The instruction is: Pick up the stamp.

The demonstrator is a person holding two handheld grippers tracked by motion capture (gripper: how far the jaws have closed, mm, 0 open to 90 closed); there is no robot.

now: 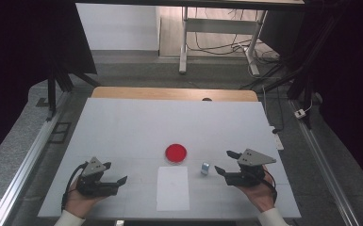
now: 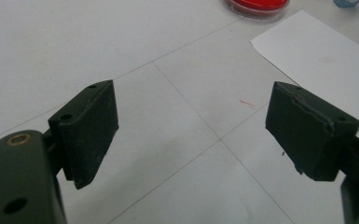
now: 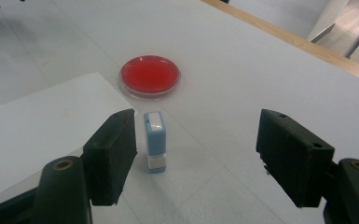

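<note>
While the high view made the stamp (image 1: 204, 168) a speck, the right gripper (image 3: 196, 154) view showed it upright between spread jaws; the left gripper (image 2: 191, 135) gaped over bare table (image 2: 74, 46).

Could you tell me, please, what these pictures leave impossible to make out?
- Stamp: its underside faces the table, hidden; in the high view, too small for detail.
- Red dish: cut off by the left gripper view's top edge.
- Paper sheet: faint marks, too pale to read.

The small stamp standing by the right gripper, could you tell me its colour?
The stamp is light blue with white bands, clearest in the right gripper view.
</note>
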